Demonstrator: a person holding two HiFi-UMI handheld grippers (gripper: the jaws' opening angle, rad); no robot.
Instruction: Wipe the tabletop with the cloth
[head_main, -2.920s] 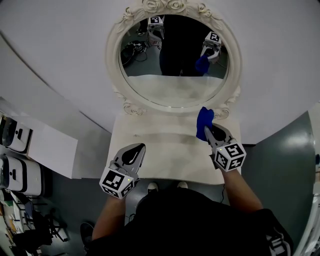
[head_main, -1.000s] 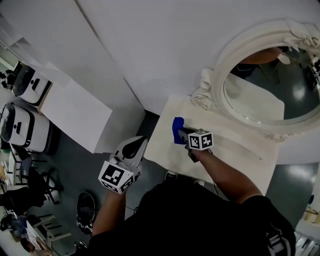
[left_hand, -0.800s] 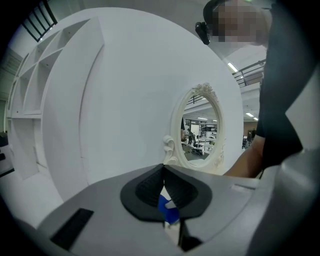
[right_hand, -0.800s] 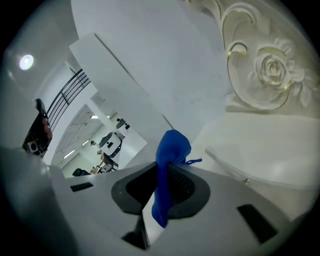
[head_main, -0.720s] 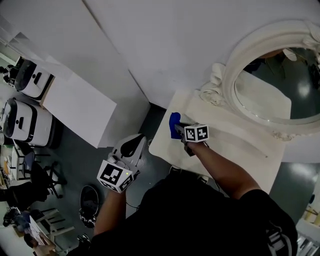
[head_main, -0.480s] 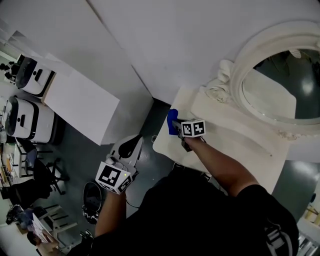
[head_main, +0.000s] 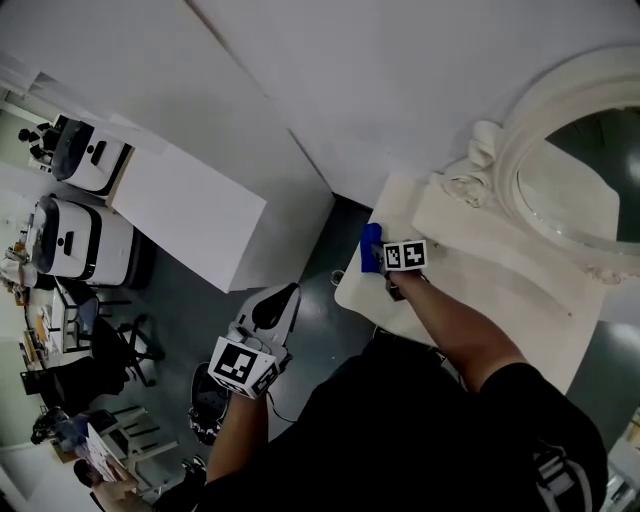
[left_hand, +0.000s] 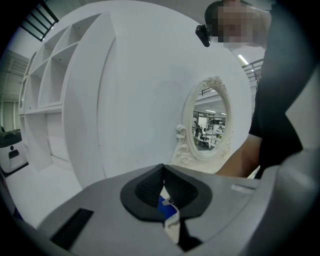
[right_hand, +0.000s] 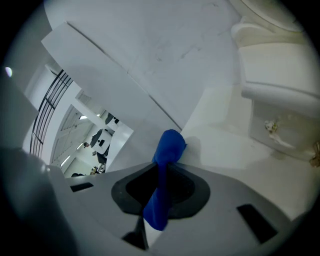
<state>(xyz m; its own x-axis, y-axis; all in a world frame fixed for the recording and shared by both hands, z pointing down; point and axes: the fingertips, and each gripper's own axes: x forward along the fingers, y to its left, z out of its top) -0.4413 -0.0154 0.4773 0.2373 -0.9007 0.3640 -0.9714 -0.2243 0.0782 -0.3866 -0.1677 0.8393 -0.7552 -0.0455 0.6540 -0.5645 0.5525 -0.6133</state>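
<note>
The cloth (head_main: 371, 248), blue and bunched into a narrow strip, was pinched between the jaws of the right gripper (head_main: 382, 258). In the right gripper view its long axis ran along the jaws, and its rounded free end (right_hand: 168, 147) projected past the fingertips of that gripper (right_hand: 161, 172). That end sat against the pale tabletop (right_hand: 227, 145), although firm contact could not be confirmed.

In the head view the cloth lay at the left-hand edge of the tabletop (head_main: 480, 275), close to the near corner, with dark floor directly beyond it. The right arm reached across the person's body to hold it there.

The ornate mirror (head_main: 512, 150) stood at the rear right of the surface, well apart from the cloth. Almost all of the bare tabletop therefore lay to the right of the cloth. The next stroke would probably need to travel back rightward, across the surface toward the mirror side.

The left gripper (head_main: 283, 296) hung over the floor, clear of the table. Its jaws (left_hand: 162, 172) were pressed together on nothing. The right hand was the nearer one.
</note>
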